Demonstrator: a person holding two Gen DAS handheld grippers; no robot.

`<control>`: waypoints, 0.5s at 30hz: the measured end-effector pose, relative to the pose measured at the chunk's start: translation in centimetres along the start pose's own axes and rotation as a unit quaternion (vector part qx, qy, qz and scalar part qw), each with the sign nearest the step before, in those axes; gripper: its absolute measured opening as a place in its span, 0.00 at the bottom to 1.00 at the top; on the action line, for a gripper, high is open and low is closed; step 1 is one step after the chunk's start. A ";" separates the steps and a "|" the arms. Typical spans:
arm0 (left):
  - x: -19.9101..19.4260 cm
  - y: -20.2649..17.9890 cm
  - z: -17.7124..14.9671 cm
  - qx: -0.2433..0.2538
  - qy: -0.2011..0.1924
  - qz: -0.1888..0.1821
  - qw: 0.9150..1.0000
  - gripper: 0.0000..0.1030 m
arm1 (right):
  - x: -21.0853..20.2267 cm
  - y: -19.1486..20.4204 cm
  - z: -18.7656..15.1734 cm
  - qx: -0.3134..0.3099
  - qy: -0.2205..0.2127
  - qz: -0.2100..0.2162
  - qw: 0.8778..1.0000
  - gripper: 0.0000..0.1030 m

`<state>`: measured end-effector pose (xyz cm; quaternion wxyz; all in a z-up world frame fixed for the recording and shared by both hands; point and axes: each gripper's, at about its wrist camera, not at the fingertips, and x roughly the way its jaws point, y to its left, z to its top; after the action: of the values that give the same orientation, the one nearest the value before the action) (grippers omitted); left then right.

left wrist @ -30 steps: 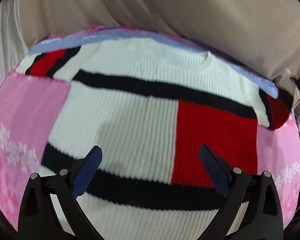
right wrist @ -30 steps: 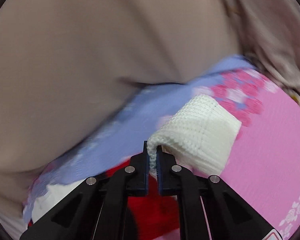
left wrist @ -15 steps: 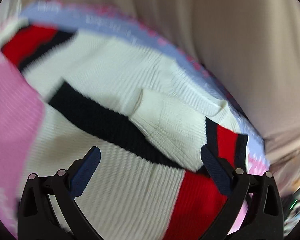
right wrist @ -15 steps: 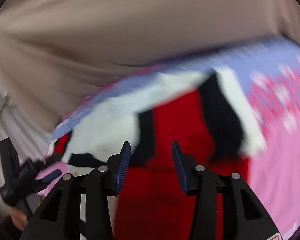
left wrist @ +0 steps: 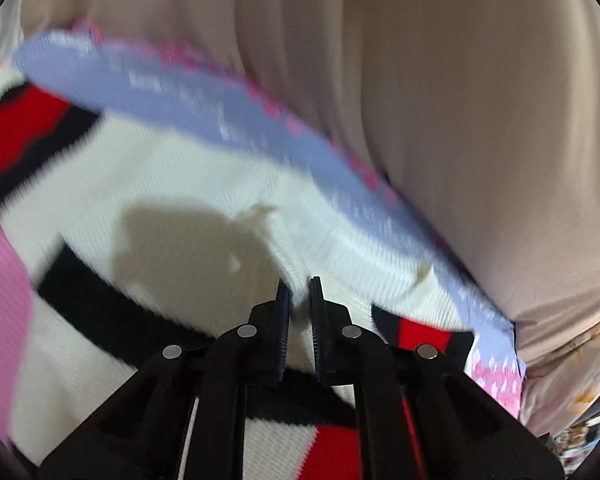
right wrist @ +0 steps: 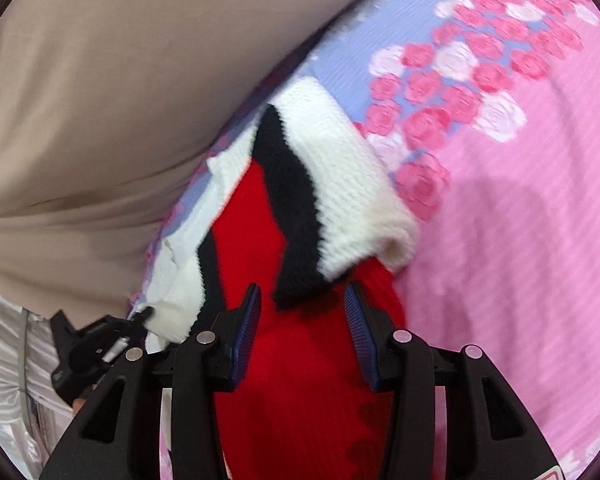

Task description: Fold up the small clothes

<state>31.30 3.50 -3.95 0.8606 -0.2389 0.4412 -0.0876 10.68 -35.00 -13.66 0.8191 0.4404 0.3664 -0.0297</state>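
The chunky knit sweater I'm working on is cream-white with bold black stripes and bright red blocks. Under it, my bedspread is pink with a lavender-blue border and pink and white roses. Behind that is a plain beige curtain.

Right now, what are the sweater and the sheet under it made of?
Sweater: chunky knit, probably wool or acrylic; matte ribbed stitches show. Sheet: thin woven cloth, likely cotton or a blend; matte, fine ribbing, printed roses.
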 end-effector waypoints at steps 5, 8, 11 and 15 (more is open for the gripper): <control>2.1 4.8 -0.1 -0.006 0.019 0.074 0.997 0.09 | 2.2 -0.9 0.4 0.016 0.009 0.000 1.000 0.39; 3.1 6.5 -1.6 -0.005 0.028 0.083 0.996 0.10 | 3.2 0.1 0.4 0.004 0.007 -0.012 1.000 0.30; 3.2 5.8 -1.9 0.018 0.024 0.086 0.996 0.13 | 1.9 -0.2 0.8 -0.007 -0.030 -0.056 0.998 0.08; 3.4 5.6 -2.3 0.027 0.027 0.083 0.996 0.13 | 1.2 -2.7 1.1 0.037 -0.041 -0.040 0.998 0.06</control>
<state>31.15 6.34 -10.30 0.8587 -0.1759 0.4802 -0.0335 11.15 -37.12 -15.98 0.8149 0.4536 0.3483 -0.0936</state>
